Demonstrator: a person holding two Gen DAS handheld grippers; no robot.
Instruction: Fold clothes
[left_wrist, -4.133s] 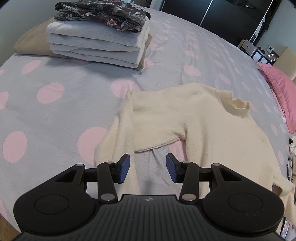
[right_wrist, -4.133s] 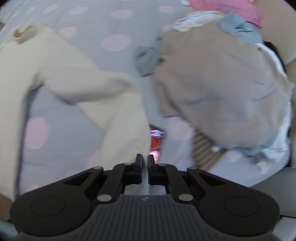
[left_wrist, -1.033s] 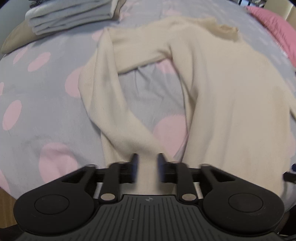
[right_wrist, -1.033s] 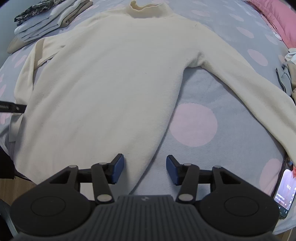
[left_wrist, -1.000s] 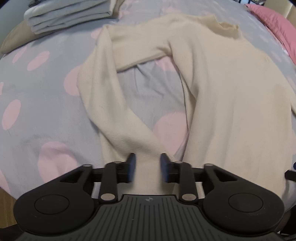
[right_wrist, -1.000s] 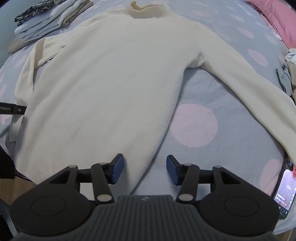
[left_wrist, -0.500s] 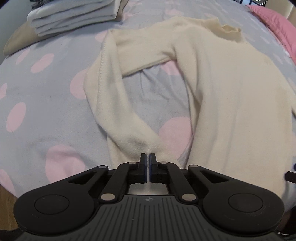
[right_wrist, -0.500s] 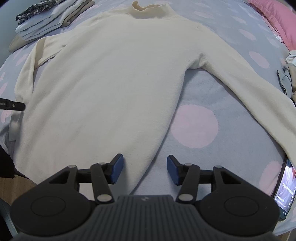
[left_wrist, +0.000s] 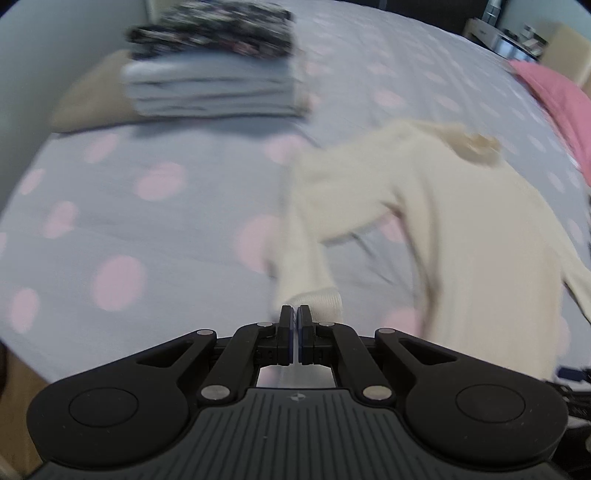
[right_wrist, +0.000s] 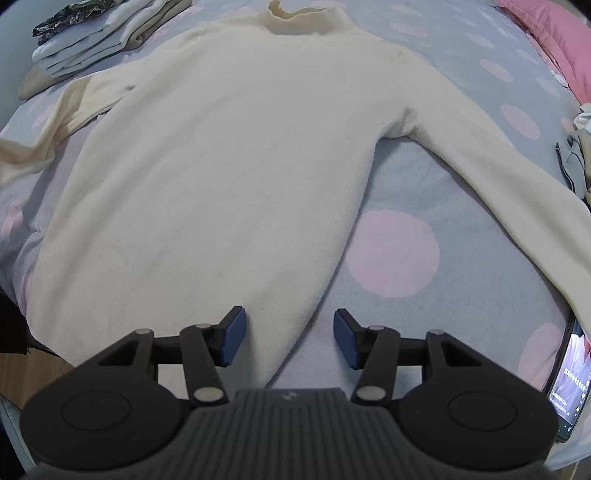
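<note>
Cuff of the cream sweater (right_wrist: 221, 166) is pinched in my left claw (left_wrist: 294, 321), jaws fully together on the sleeve end (left_wrist: 317, 301), fabric hanging just ahead of the tips. Left view is blurred, details soft. Sweater body lies flat on the dotted bed sheet (right_wrist: 399, 254), spread ahead of my right claw (right_wrist: 289, 338), collar (right_wrist: 299, 14) at the far end, hem closest. Right claw is half-wide, holding nothing, parked over the hem's right corner, one pad above fabric, the other above bare sheet. Right sleeve (right_wrist: 498, 184) runs out to that claw's right, lying straight. Folded stack (left_wrist: 214, 70) sits far ahead-left of the left claw, well apart from the sweater. A phone (right_wrist: 569, 380) lies at the bed edge, right of the right claw.

Step in hand, my guess: fold the left sleeve across the body. To do it well I'd keep the cuff grip firm, carry it low and across so the sleeve creases at the shoulder seam, not mid-arm, and lay it flat along the torso before letting go. Avoid pulling hard, as the knit looks light and the whole body could drag and wrinkle. Right claw could pin the hem if it shifts. Watch for sleeve twist, smooth after.
</note>
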